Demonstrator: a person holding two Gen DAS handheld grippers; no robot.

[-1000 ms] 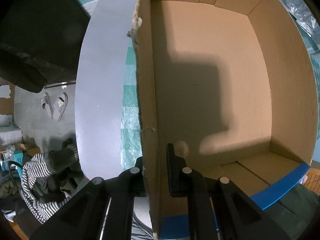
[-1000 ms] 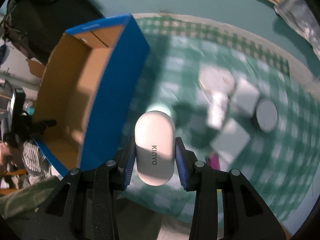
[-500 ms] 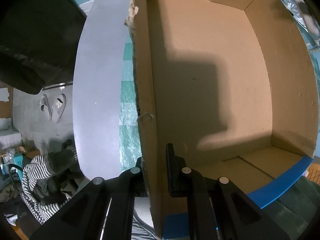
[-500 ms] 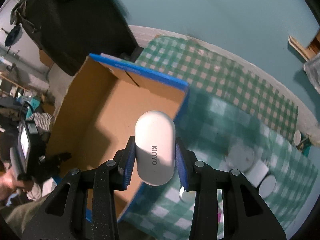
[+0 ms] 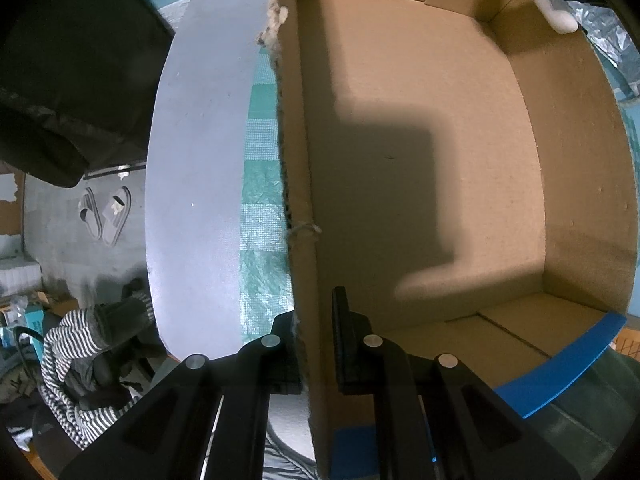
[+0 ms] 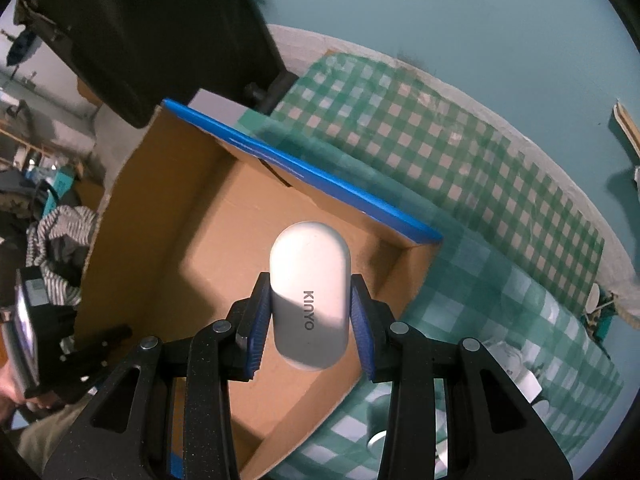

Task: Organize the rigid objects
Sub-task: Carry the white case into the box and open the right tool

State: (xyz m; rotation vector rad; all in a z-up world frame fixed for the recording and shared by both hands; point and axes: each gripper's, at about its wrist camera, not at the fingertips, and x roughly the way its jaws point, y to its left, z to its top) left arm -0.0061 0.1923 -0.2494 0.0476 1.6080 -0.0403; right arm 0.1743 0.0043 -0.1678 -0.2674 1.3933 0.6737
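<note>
The cardboard box (image 6: 192, 264) looks empty. The right hand-held gripper (image 6: 310, 316), clamped on a white KINYO case (image 6: 308, 292), hovers over it; left hand-held gripper (image 5: 316, 344) pinches the box wall. Other items, blurry, wait on the checked surface (image 6: 460, 184).

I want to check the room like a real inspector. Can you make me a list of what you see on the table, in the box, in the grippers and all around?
Surface: table with a green checked cloth.
Job's things: empty cardboard box with blue edges; white case marked KINYO, over the box.
Clutter: white and grey items on the cloth at lower right, too blurred to name.
Grippers: left gripper shut on the box wall; right gripper shut on the case.
Cables: nothing seen.
Surroundings: teal floor, slippers, striped cloth, black chair.
</note>
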